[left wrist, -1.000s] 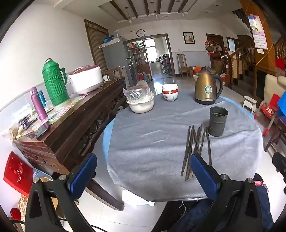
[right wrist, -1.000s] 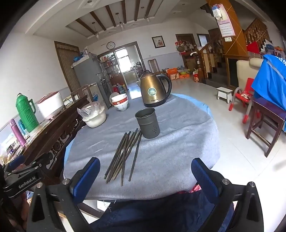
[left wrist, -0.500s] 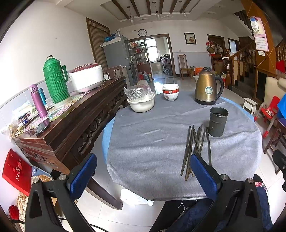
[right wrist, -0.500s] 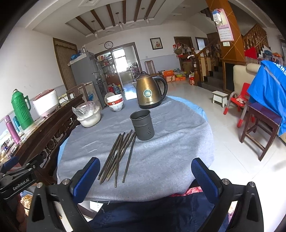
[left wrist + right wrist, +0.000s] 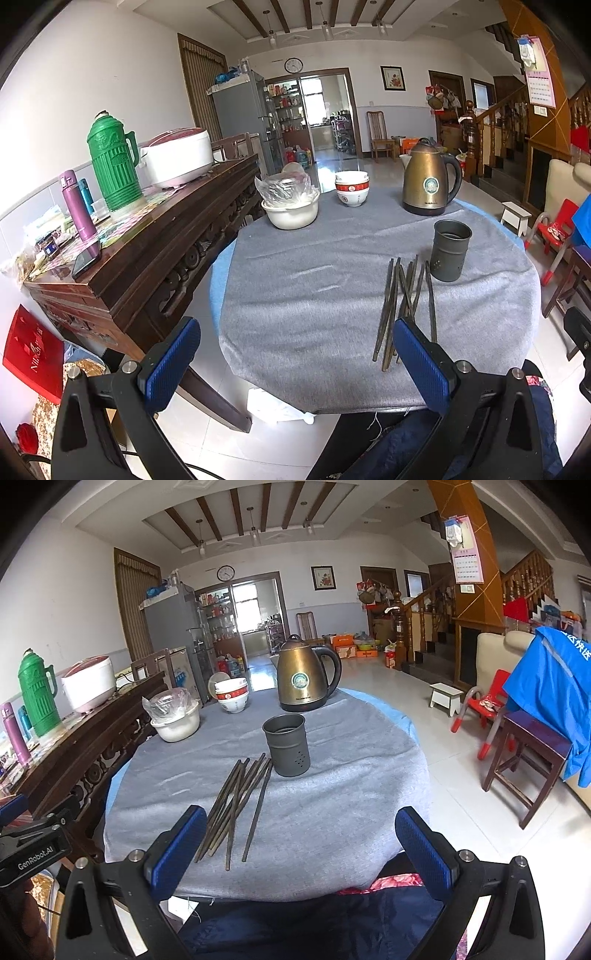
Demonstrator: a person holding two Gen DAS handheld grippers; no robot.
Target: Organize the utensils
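Hand-held gripper (image 5: 297, 843) spread; slim dark chopsticks (image 5: 236, 805), perforated metal cup (image 5: 287, 746).

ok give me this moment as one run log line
stage: before first pick | left gripper: open, empty | right gripper: open, empty | chopsticks: loose on table | holder: upright, beside chopsticks

Left gripper (image 5: 295, 360): black angular frame, blue textured pads (image 5: 171, 363) inside each finger, silver screws just behind them; right gripper (image 5: 301, 845) matches, blue pads (image 5: 423, 849) too; white "GenRobot.AI" lettering on the left one's side; dark navy clothing below the fingers.
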